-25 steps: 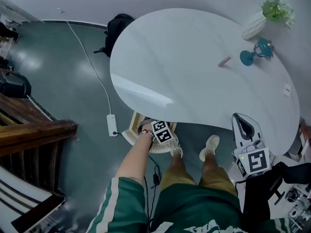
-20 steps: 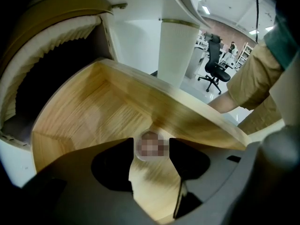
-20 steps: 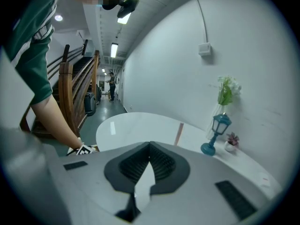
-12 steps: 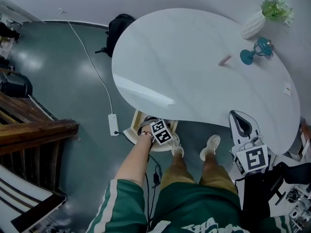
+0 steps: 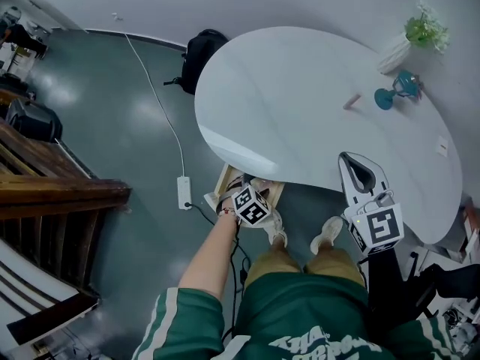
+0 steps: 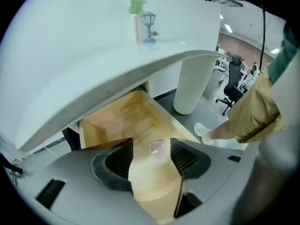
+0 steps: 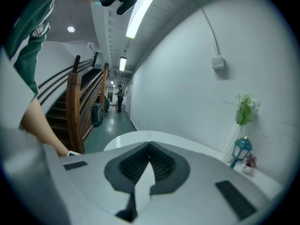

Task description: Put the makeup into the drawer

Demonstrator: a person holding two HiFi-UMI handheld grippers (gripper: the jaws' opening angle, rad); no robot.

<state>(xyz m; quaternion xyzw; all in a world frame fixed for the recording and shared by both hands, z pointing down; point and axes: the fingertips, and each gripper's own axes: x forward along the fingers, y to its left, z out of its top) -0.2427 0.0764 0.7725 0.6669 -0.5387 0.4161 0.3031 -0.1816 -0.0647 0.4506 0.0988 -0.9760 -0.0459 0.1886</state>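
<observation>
A small round pink makeup pot [image 6: 158, 148] lies on the floor of the open wooden drawer [image 6: 119, 121] under the white table [image 5: 300, 103]. My left gripper [image 6: 152, 145] hangs above it, open, with nothing between its pads; the pot shows through the gap. In the head view its marker cube [image 5: 251, 205] sits over the drawer [image 5: 223, 180]. My right gripper [image 5: 354, 162] is shut and empty at the table's near edge, its tips [image 7: 150, 146] meeting. A pink stick-shaped item [image 5: 351, 101] lies on the tabletop.
A teal lantern [image 5: 395, 92] and a white vase with a plant [image 5: 409, 40] stand at the table's far right. A black bag [image 5: 202, 51], a power strip [image 5: 184, 192] and a wooden staircase [image 5: 52, 193] lie to the left. The person's feet [image 5: 326, 235] stand by the table.
The left gripper has lifted a little from the drawer. The right gripper has moved up and left along the table's edge. The head view has shifted.
</observation>
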